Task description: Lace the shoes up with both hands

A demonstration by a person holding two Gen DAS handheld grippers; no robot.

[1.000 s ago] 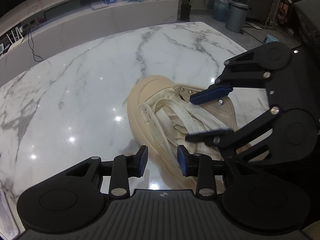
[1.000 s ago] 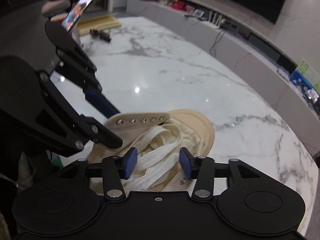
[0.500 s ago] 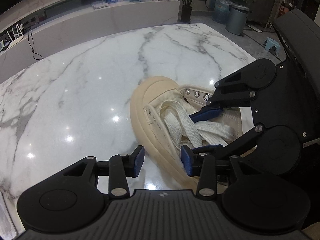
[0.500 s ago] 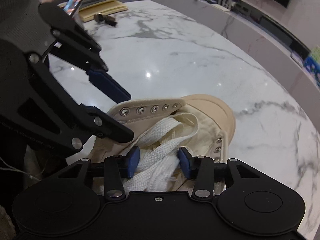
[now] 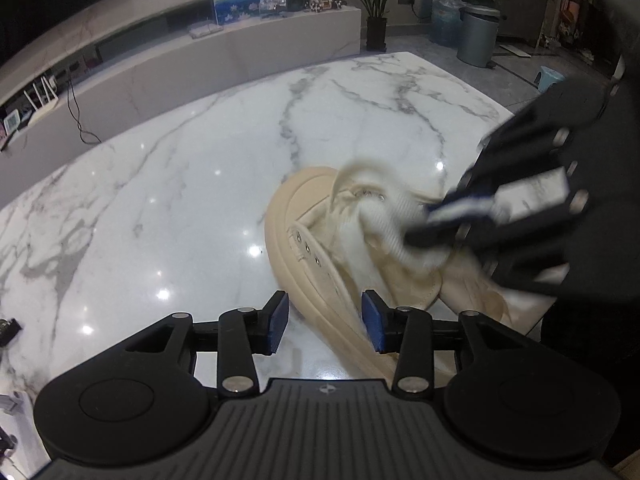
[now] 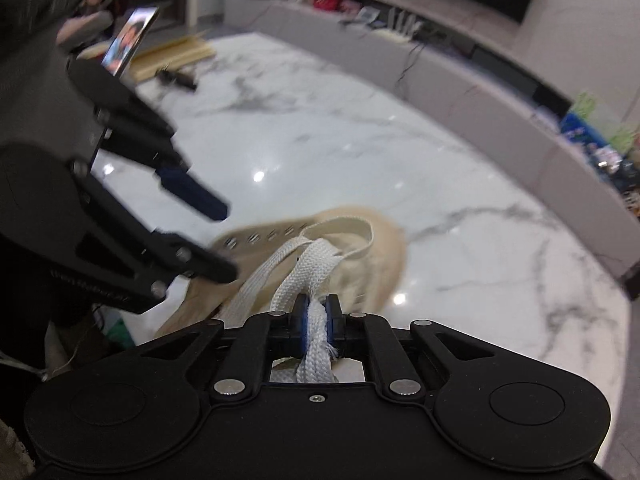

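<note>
A beige canvas shoe [image 5: 316, 236] lies on the white marble table [image 5: 180, 184], toe pointing away from me. My left gripper [image 5: 325, 323] is open and hovers over the shoe's near sole edge, holding nothing. My right gripper [image 6: 317, 318] is shut on the white flat lace [image 6: 316, 264], which runs taut from its pads down to the shoe [image 6: 372, 256]. In the left wrist view the right gripper [image 5: 440, 220] appears blurred at the right, clamped on the lace [image 5: 384, 224]. In the right wrist view the left gripper [image 6: 223, 242] stands open beside the eyelet strip [image 6: 264, 236].
A phone [image 6: 130, 40] is propped up at the far left of the table, with a wooden board [image 6: 176, 54] and a small dark object [image 6: 180, 80] near it. A long low counter [image 5: 240, 52] runs behind the table. A grey bin [image 5: 478, 36] stands on the floor beyond.
My right gripper has shut on the lace and pulled it up and back, taut. The shoe has shifted and both views are motion-blurred. My left gripper stays open.
</note>
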